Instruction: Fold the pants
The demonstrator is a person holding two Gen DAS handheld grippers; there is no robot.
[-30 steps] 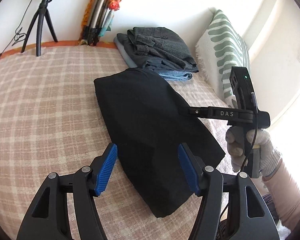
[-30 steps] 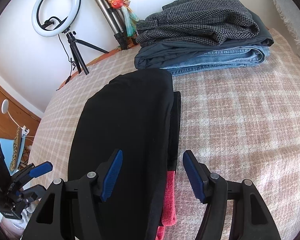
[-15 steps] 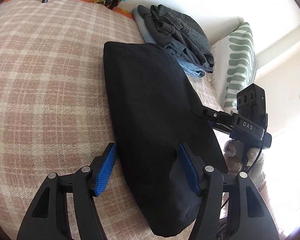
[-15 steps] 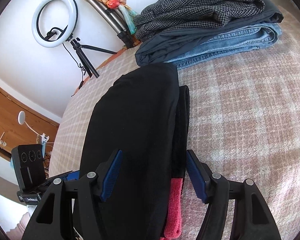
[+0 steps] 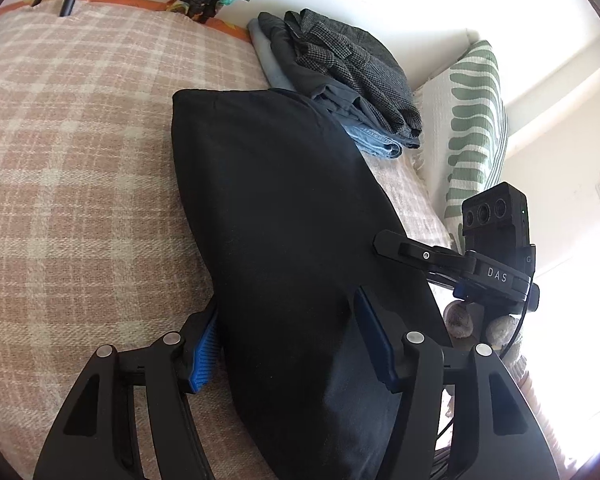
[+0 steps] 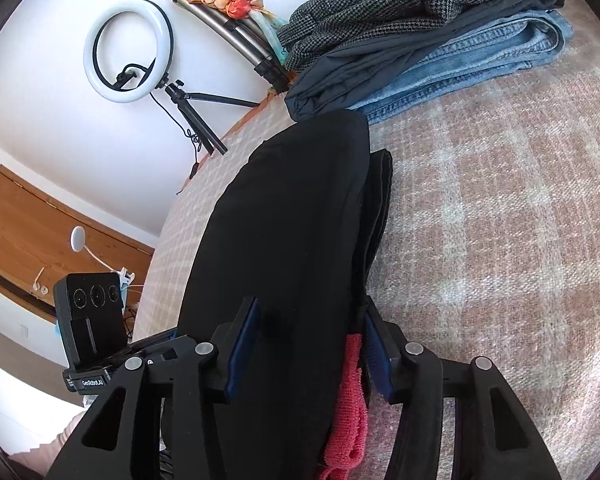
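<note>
Left hand-held gripper (image 5: 288,344): jaws spread wide, straddling the near end of the black pants (image 5: 284,216), not clamped.
Right hand-held gripper (image 6: 308,348): jaws apart astride the same end; red cloth (image 6: 350,404) beside its right finger.
Pants: folded long on plaid bed (image 5: 72,168), stretching ahead of both.
Beyond: folded clothes stack (image 6: 428,32).

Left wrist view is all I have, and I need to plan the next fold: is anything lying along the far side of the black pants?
Observer: Yes. The right wrist view shows a red cloth against the black pants, beside one pad of the right gripper.
Operator: Is the right gripper gripping yet?
Observer: No. Its jaws are open and straddle the near end of the pants.
Operator: Anything else there?
Observer: A ring light on a tripod stands beyond the plaid blanket.
</note>
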